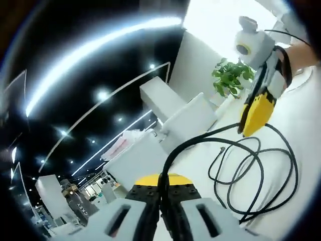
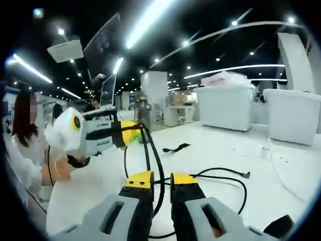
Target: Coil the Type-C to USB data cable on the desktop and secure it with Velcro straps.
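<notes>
The black data cable (image 1: 258, 173) lies in loose loops on the white desktop, with one plug end (image 1: 221, 149) free. My left gripper (image 1: 162, 197) is shut on one stretch of it, which arcs up from the jaws to the right gripper (image 1: 249, 128), whose yellow fingers are closed on the cable above the loops. In the right gripper view the cable (image 2: 159, 176) runs between my right gripper's (image 2: 161, 179) yellow-tipped jaws, and the left gripper (image 2: 131, 133) holds it higher at the left. A black Velcro strap (image 2: 176, 147) lies flat on the desktop beyond, and the plug end (image 2: 246, 174) lies at the right.
White boxes (image 1: 185, 120) stand along the desk's far side, next to a green potted plant (image 1: 231, 76). More white bins (image 2: 293, 114) stand at the right of the right gripper view. A person's white sleeve (image 2: 22, 155) is at its left edge.
</notes>
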A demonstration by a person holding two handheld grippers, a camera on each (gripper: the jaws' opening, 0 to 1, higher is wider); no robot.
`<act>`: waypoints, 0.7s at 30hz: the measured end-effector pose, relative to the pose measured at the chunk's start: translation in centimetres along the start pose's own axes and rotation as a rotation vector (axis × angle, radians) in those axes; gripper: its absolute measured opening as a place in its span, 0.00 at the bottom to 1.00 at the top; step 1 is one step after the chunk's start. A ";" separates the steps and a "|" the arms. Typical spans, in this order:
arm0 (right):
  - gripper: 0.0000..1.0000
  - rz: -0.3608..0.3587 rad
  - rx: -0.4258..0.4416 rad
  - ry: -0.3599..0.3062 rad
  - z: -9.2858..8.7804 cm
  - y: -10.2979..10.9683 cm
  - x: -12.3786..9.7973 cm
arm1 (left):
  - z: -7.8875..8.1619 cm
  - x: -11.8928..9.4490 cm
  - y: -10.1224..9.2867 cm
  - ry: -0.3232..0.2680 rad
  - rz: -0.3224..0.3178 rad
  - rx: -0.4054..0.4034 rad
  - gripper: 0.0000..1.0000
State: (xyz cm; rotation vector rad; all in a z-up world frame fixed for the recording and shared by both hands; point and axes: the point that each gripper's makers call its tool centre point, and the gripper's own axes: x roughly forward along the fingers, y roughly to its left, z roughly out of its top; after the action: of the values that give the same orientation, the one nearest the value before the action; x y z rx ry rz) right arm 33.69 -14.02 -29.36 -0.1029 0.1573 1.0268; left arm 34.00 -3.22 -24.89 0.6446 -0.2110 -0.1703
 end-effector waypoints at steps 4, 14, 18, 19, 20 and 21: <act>0.04 0.013 0.034 -0.034 0.1 0.3 0.3 | 0.2 -0.1 0.2 -0.024 -0.018 -0.130 0.04; 0.16 -0.045 0.166 -0.207 3.5 -3.5 -1.8 | 0.3 -0.5 2.1 -0.041 0.042 -0.170 0.04; 0.22 -0.122 -0.046 0.002 -2.2 -5.1 0.3 | 1.8 -0.9 1.7 -0.098 0.025 -0.182 0.04; 0.23 -0.109 -0.036 0.021 -3.0 -5.0 0.9 | 2.0 -1.0 1.7 -0.102 0.023 -0.182 0.04; 0.25 -0.106 -0.035 0.034 -3.4 -4.9 1.2 | 2.4 -1.1 1.6 -0.119 0.018 -0.179 0.04; 0.25 -0.102 -0.043 0.052 -3.8 -5.1 1.6 | 2.8 -1.2 1.6 -0.131 0.016 -0.171 0.04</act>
State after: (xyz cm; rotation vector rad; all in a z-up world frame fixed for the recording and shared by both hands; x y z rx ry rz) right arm 38.59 -15.91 -33.33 -0.1748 0.1754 0.9269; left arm 32.30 -3.34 -21.93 0.4619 -0.3241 -0.2129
